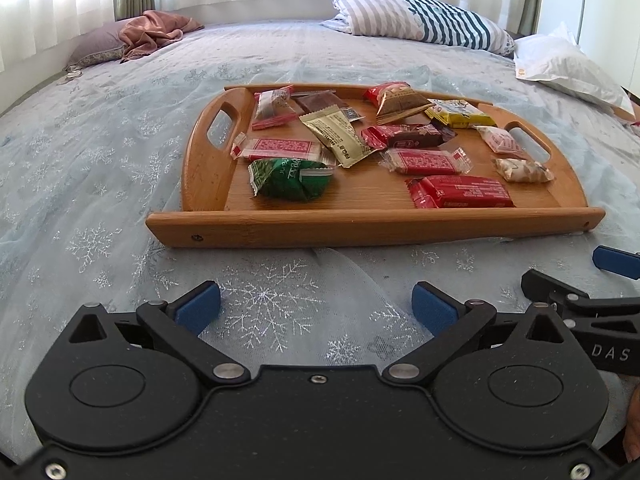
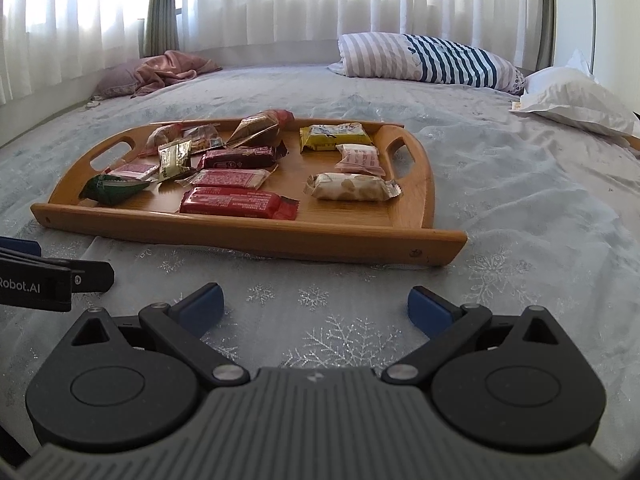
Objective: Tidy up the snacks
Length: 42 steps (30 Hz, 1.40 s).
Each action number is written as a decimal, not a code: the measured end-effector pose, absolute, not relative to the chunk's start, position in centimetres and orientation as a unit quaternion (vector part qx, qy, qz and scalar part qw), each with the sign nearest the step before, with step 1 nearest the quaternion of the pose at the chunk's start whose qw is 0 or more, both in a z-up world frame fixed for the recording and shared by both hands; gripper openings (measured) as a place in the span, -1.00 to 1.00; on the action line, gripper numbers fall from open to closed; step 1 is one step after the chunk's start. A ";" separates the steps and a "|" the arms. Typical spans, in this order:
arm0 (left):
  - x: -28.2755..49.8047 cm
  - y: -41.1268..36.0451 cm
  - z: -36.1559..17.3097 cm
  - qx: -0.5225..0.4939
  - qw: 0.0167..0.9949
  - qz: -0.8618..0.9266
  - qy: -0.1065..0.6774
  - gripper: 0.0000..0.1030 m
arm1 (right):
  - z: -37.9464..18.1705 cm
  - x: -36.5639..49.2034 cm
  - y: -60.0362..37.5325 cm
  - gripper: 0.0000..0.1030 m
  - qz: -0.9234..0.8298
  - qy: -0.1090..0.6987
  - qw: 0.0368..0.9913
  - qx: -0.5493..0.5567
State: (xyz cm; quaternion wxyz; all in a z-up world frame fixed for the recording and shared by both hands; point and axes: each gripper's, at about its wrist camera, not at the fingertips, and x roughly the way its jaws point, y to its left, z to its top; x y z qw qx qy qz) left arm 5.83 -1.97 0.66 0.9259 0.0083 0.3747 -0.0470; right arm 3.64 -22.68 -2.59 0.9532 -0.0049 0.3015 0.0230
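Observation:
A wooden tray (image 1: 360, 226) with two handles lies on the bed and holds several wrapped snacks: a green packet (image 1: 290, 178), a long red bar (image 1: 460, 191), a gold packet (image 1: 338, 136) and a yellow packet (image 1: 460, 114). In the right wrist view the tray (image 2: 256, 236) shows the red bar (image 2: 236, 203), a white nut bar (image 2: 352, 187) and the green packet (image 2: 112, 189). My left gripper (image 1: 316, 306) is open and empty, just short of the tray's near rim. My right gripper (image 2: 316, 306) is open and empty, also short of the rim.
The bed has a pale blue snowflake cover (image 1: 100, 184). A striped pillow (image 1: 420, 18), a white pillow (image 1: 568, 64) and a pink cloth (image 1: 156, 32) lie at the far side. Curtains hang behind. The right gripper's fingers (image 1: 616, 264) show at the left view's right edge.

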 end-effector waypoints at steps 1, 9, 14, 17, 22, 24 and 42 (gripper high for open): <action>5.9 -1.9 0.6 0.007 0.926 -0.047 0.375 0.99 | -2.6 3.7 -22.6 1.00 0.025 0.301 0.953 -0.009; 6.3 -1.7 0.2 0.007 0.927 -0.050 0.371 1.00 | -2.9 4.3 -22.6 1.00 0.033 0.310 0.950 -0.014; 6.4 -1.7 0.2 0.006 0.927 -0.052 0.370 1.00 | -3.1 4.5 -22.5 1.00 0.035 0.311 0.950 -0.019; 6.4 -1.7 0.1 0.010 0.928 -0.051 0.370 1.00 | -3.2 4.5 -22.5 1.00 0.036 0.308 0.951 -0.018; 6.5 -1.7 0.1 0.006 0.927 -0.050 0.371 1.00 | -3.2 4.4 -22.4 1.00 0.035 0.306 0.951 -0.021; 6.6 -1.7 0.1 0.004 0.926 -0.050 0.373 1.00 | -3.2 4.4 -22.4 1.00 0.035 0.306 0.951 -0.021; 6.7 -1.7 0.0 0.005 0.926 -0.048 0.373 1.00 | -3.2 4.4 -22.3 1.00 0.035 0.306 0.951 -0.022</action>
